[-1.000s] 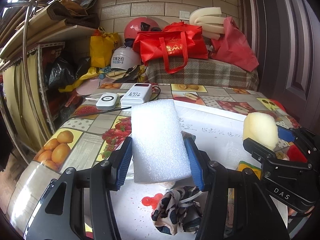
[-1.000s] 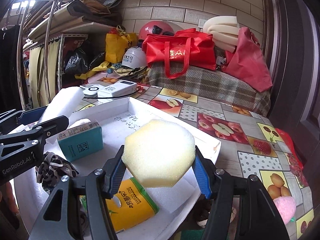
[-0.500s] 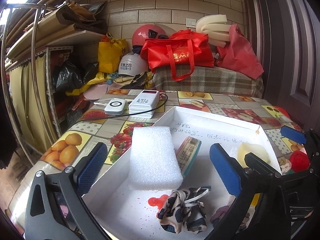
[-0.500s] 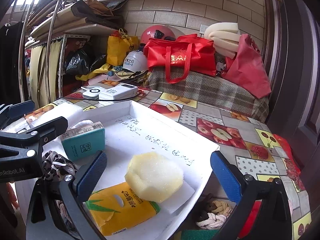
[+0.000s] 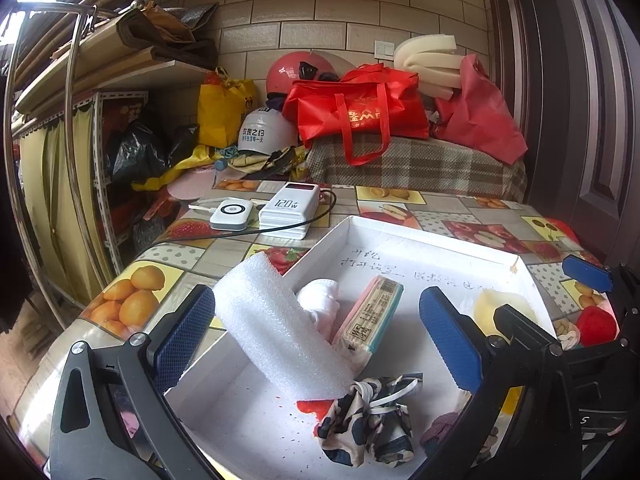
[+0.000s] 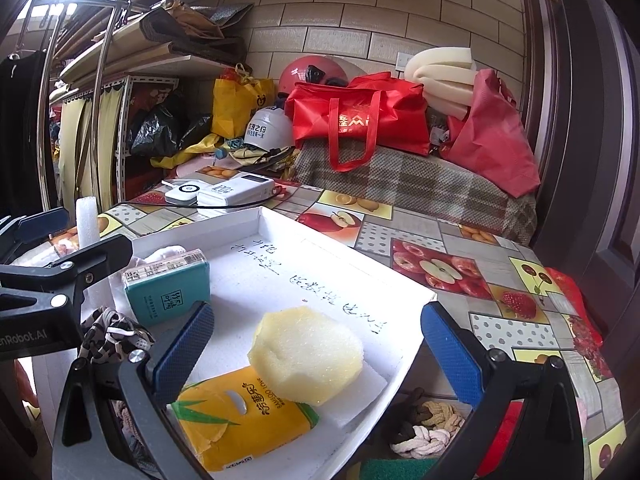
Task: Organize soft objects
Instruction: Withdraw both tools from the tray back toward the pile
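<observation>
Dropped foam block (image 5: 276,332) and yellow sponge (image 6: 306,354) into white box (image 5: 432,236) mid-frame, both grippers (image 5: 316,332) (image 6: 318,350) just opened, empty; knotted rope (image 6: 424,426) lower right still outside.

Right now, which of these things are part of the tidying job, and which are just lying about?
Part of the job: white tray, white foam block, yellow sponge, spotted cloth, tissue packs, knotted rope.

Lying about: power banks, helmets, red bag.

Beige brick wall (image 5: 360,8), cluttered shelves (image 5: 120,76)
</observation>
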Demonstrator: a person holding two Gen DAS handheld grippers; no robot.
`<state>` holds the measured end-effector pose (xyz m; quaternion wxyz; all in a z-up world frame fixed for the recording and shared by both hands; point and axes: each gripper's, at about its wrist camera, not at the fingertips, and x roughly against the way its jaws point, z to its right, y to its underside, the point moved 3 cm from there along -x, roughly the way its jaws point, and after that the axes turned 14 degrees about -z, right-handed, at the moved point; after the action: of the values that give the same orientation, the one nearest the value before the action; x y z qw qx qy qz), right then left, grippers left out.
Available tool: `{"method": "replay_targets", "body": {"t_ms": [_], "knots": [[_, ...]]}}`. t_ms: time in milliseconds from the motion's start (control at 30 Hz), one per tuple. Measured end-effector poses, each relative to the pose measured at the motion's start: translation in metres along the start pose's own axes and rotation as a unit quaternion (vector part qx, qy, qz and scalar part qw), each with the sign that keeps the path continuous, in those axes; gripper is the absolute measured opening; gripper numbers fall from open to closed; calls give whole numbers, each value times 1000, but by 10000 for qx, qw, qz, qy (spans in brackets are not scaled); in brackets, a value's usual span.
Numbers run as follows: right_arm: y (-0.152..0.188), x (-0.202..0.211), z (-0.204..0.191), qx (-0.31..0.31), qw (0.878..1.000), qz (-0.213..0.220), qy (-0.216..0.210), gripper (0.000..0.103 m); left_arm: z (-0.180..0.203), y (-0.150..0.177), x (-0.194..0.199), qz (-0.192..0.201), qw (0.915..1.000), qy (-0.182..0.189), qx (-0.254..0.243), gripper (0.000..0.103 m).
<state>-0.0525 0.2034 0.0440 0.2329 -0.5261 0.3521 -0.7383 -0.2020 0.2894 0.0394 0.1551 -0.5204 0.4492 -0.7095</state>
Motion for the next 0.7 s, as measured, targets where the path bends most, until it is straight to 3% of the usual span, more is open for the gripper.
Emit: {"method": "replay_targets", "body": {"t_ms": [233,400,700], "knots": [[0,8,3,-122,9997,190,-8,103,-1,0,4,68,10000,2,42,103],[4,19,14,-441,9981,436,-65,103,8,2,22,518,9985,-115,-146,103],[31,39,44,-760,9967,216,164,103,40,15,39,470,9968,520,-380,103]]}}
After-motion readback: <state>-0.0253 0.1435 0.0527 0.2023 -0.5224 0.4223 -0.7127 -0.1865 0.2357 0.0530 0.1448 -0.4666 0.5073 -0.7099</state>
